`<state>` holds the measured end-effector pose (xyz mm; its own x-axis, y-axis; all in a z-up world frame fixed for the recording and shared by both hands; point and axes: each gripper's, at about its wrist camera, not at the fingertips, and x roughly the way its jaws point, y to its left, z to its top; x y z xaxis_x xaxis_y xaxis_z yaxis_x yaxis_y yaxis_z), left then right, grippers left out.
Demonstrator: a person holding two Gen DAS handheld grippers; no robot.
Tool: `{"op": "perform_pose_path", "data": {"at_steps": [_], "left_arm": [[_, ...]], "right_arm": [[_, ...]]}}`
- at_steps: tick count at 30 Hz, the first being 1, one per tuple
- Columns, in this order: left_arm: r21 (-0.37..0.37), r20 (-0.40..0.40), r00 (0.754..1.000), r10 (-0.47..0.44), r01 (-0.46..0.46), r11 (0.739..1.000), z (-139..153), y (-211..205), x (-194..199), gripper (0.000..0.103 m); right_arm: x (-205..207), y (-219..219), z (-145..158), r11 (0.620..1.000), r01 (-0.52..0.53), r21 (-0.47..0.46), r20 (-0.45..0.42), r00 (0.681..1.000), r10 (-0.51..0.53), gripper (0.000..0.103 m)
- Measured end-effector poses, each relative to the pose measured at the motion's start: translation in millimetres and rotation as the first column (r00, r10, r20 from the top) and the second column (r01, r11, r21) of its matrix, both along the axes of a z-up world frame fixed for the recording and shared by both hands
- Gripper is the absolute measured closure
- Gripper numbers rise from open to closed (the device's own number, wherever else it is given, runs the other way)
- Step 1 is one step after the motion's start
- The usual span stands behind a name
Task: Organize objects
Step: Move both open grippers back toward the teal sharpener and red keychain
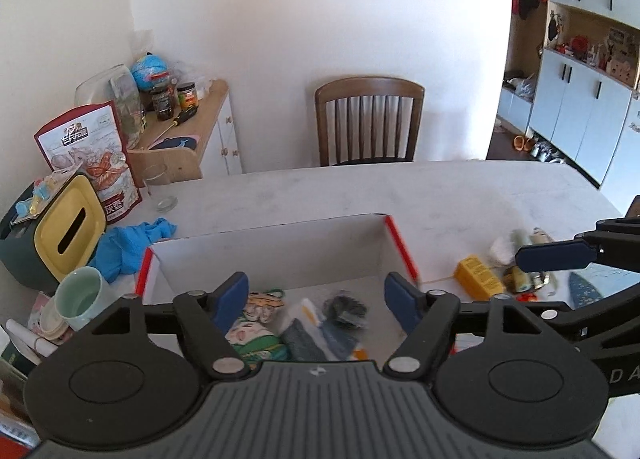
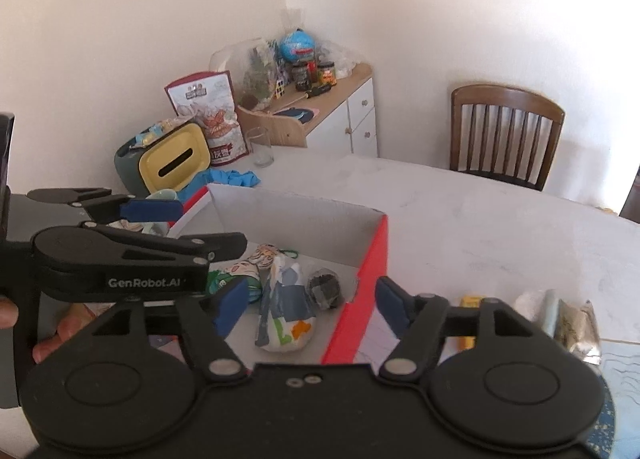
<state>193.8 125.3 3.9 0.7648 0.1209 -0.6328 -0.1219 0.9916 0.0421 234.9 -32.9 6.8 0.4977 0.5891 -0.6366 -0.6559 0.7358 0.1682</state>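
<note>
White walls and a pale marble-look table (image 2: 500, 227) are framing things, with a wooden chair (image 1: 369, 120) sitting at the far edge. Both grippers are hovering over the open white box (image 1: 272, 255) with its red sides. The left gripper (image 1: 316, 301) is showing its blue pads spread wide with nothing between them, and the right gripper (image 2: 308, 303) is doing likewise (no pad is touching anything). Down in the box, below and between the left gripper's fingers, a pile is lying: a cartoon-printed pouch (image 1: 256, 341), a tiger-striped keyring piece (image 1: 265, 305), a grey-and-white fabric bag (image 2: 286, 315) with orange and green shapes, and a dark round bundle (image 2: 326, 287). Outside the box, to its right on the table, a yellow packet (image 1: 479, 277) is lying beside some crumpled wrappers (image 2: 568, 319); its print is too small to read. "GenRobot.AI" is reading clearly along the left gripper's side in the right wrist view.
</note>
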Motion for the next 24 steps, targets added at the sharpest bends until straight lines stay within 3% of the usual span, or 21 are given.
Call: {"op": "perform_pose_path", "data": {"at_steps": [9,14,24], "left_arm": [[-0.022,0.035,0.999,-0.034,0.035,0.999,10,-46,-15,0.018],[-0.038,0.054,0.997,-0.052,0.054,0.998,12,-70,-19,0.013],[-0.065,0.05,0.995,-0.085,0.088,0.994,3,-115,-18,0.008]], "right_arm": [[-7,-53,7,0.999,0.011,0.041,0.004,1.0,-0.011,0.017],[-8,-86,7,0.998,0.023,0.062,0.012,1.0,-0.024,0.004],[-5,-152,-5,0.997,0.058,0.044,0.025,0.998,-0.059,0.001]]}}
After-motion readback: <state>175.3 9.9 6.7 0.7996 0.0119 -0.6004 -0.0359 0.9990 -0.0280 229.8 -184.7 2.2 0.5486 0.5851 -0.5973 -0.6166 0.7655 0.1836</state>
